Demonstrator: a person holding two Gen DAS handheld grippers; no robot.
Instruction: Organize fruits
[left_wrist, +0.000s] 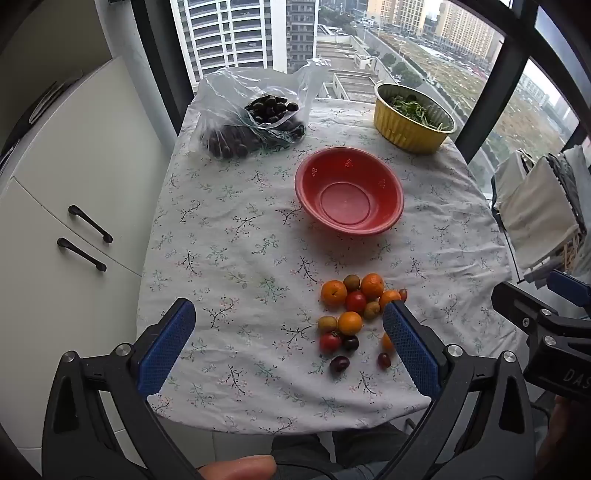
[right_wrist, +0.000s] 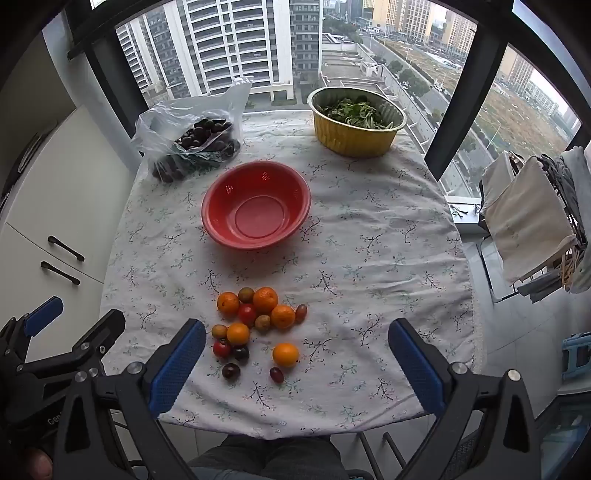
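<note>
Loose fruits (right_wrist: 255, 325) clustered on the near part of the floral tablecloth (right_wrist: 369, 240), well apart from the empty red bowl (right_wrist: 256, 205) behind, probably the collecting vessel. Left gripper (left_wrist: 288, 334) and right gripper (right_wrist: 297, 345) both spread wide, holding nothing, poised above the near table edge, likely ready for a first pick.

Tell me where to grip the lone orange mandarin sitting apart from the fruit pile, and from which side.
Grip the lone orange mandarin across its widest middle, coming from above and the near table edge with the right gripper. It is round, sits alone on the floral tablecloth, and its right side is free; the small dark red fruit lies just nearer.
</note>
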